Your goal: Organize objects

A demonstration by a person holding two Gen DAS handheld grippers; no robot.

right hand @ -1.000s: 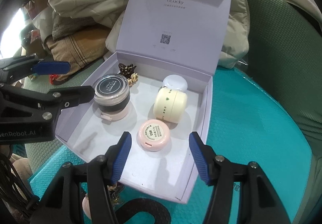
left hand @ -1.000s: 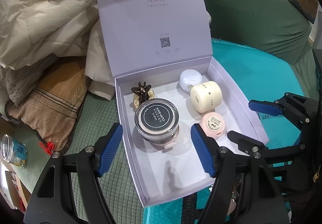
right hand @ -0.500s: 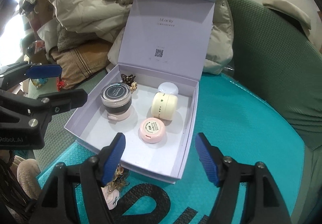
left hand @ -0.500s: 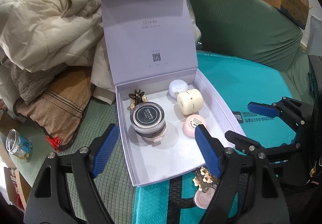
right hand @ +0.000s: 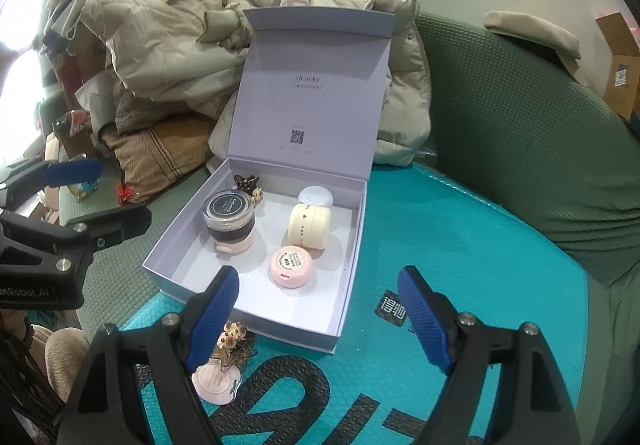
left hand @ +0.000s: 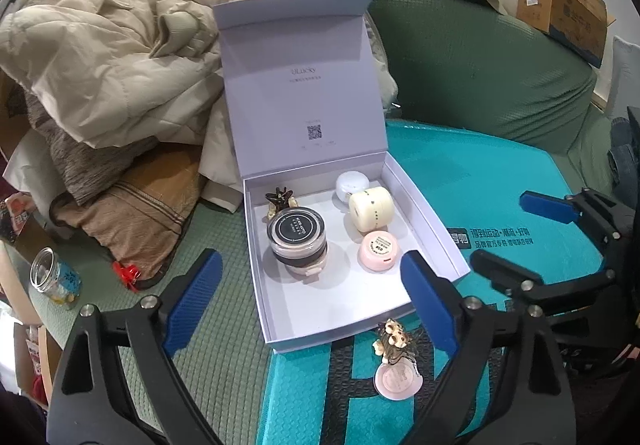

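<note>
Lavender card makes up the open hinged gift box [left hand: 424,213] holding four cosmetic jars. The leftovers, a small beige-and-brown hair clip [left hand: 394,337] and a flat pink round compact [left hand: 398,381], lie on the teal foam mat [left hand: 480,173] just outside the box's near edge. We judge our left gripper [left hand: 310,301] the nearer: they sit below its right jaw. For our right gripper [right hand: 320,309] they lie by its left jaw. Both jaws are opening, nothing between them. Since a second ago both views have widened, bringing these leftovers into sight.
</note>
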